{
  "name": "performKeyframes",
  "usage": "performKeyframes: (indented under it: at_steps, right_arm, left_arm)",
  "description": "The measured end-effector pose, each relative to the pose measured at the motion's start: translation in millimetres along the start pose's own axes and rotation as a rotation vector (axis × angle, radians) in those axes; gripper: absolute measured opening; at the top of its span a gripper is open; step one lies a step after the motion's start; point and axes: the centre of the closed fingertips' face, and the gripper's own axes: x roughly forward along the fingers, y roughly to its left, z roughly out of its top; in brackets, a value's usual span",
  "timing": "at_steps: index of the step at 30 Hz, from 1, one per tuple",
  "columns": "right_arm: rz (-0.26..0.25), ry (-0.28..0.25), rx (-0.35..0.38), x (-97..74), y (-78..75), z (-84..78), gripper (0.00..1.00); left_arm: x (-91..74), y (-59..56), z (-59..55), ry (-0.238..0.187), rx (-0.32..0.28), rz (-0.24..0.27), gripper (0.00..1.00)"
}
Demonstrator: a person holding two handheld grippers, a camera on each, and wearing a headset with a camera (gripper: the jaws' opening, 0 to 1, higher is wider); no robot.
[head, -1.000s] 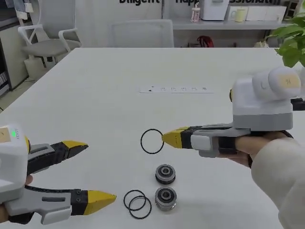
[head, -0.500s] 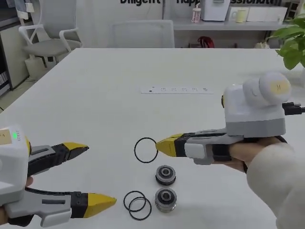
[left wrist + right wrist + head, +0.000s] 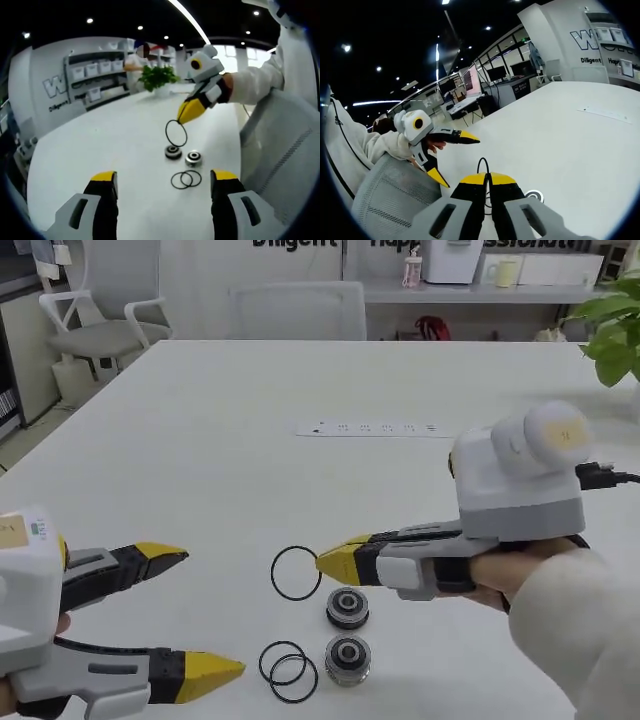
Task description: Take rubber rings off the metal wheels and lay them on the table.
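My right gripper [image 3: 332, 560] hovers just above the white table [image 3: 200, 440], shut on a thin black rubber ring [image 3: 272, 574] that hangs off its yellow tips. In the left gripper view the same ring [image 3: 166, 134] dangles from the right gripper [image 3: 187, 114]. Two bare metal wheels [image 3: 347, 607] [image 3: 347, 655] lie flat right under and in front of it. Two more black rings [image 3: 262, 661] lie overlapped on the table beside the nearer wheel. My left gripper [image 3: 207, 612] rests open at the lower left, nothing between its jaws.
A white power strip [image 3: 365, 428] lies mid-table beyond the work. Grey chairs [image 3: 300, 308] stand at the far edge, and a potted plant [image 3: 612, 330] leans in at the right. A shelf with containers runs along the back wall.
The right gripper has carried the held ring leftward and lower, closer to the wheels. The left gripper, wheels and lying rings have stayed put.
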Motion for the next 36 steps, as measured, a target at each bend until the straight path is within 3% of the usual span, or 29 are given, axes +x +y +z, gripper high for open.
performKeyframes:
  at_steps: [36]
  right_arm:
    - [0.080,0.127,-0.035,21.7,23.4,-32.4,0.00]
  left_arm:
    - [1.3,-5.4,-4.6,0.028,0.016,-0.022,0.77]
